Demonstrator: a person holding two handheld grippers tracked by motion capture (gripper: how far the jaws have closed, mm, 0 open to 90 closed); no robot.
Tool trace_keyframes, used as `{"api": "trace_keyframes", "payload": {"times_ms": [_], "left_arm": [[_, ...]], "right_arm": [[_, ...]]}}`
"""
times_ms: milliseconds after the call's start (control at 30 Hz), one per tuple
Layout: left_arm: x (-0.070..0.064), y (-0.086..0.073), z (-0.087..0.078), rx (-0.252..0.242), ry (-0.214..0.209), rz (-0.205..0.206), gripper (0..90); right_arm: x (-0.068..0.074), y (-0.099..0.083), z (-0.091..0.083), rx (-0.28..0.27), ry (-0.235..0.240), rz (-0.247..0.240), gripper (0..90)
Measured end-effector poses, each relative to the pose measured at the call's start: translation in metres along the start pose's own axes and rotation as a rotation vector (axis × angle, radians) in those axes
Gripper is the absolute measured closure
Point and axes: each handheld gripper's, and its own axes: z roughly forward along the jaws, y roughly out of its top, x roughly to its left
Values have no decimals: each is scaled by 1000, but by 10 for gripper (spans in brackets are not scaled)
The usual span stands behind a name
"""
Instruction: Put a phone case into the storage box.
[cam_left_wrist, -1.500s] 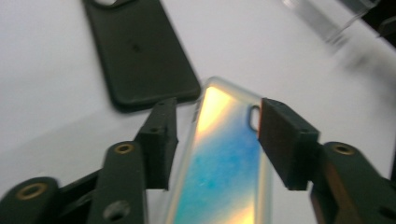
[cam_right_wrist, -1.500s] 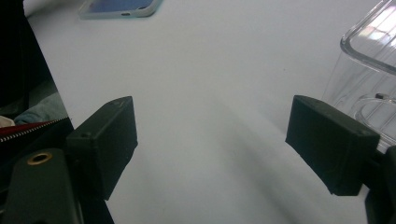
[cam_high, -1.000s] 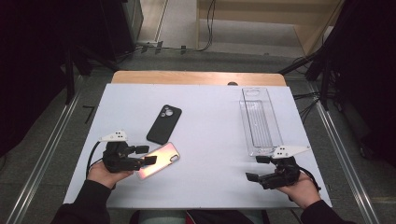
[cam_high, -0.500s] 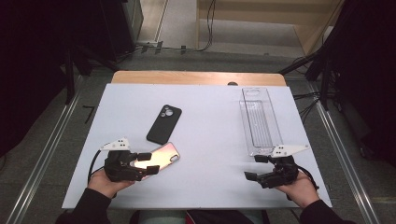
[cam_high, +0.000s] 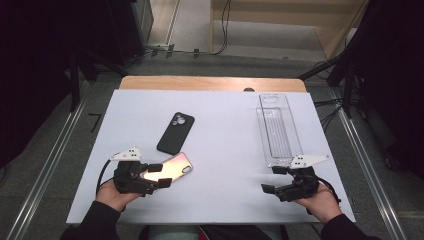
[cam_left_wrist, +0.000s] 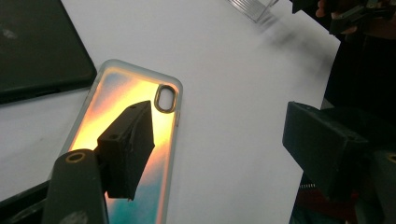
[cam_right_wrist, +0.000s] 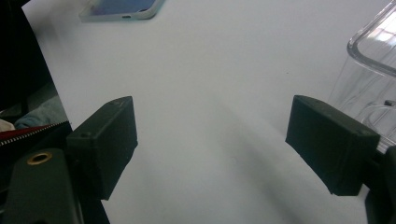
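An iridescent orange phone case lies on the white table, with a black phone face down just beyond it. My left gripper is open at the case's near end. In the left gripper view one jaw hangs over the case, the other stands wide to its right, and the left gripper holds nothing. My right gripper is open over bare table at the front right, also empty.
A long clear plastic tray lies at the back right, its near end just beyond the right gripper, and its rim is in the right gripper view. The table's front edge runs close under both hands.
The left gripper has drawn slightly back toward the front edge and to the right, staying at the case's near end. The case, the phone and the right gripper have hardly moved.
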Motion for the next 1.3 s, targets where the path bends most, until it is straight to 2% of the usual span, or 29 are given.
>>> {"api": "trace_keyframes", "payload": {"times_ms": [67,100,133,167,200,267,533,600,667,833,967,1033,1200,1300], "left_arm": [[-1,3,1,-3,1,15,202],[-3,6,1,-16,23,29,121],[-3,6,1,-16,23,29,50],[-3,9,2,-13,30,29,50],[-4,11,2,-12,28,43,0],[-4,14,3,-16,29,66,0],[8,25,12,-32,52,91,0],[13,28,16,-40,65,126,0],[15,29,17,-41,71,135,0],[26,33,21,-51,60,122,1],[32,30,24,-11,44,136,16],[32,29,24,-4,46,154,20],[33,27,24,-9,50,148,20],[35,23,27,14,52,142,21]], "right_arm": [[0,0,0,1,0,2,146],[0,0,0,1,2,1,145],[0,0,0,1,2,1,145],[0,0,0,2,2,0,146],[0,0,1,1,3,-1,146],[0,0,1,2,3,-1,146],[0,0,0,3,3,-1,146],[0,-1,0,5,1,1,146],[0,-1,0,5,1,2,146],[0,-1,0,1,2,3,146],[0,-1,0,0,0,4,146],[0,-1,0,0,1,5,146],[0,-1,-1,-2,3,3,146],[0,-1,-1,-4,3,3,146]]}}
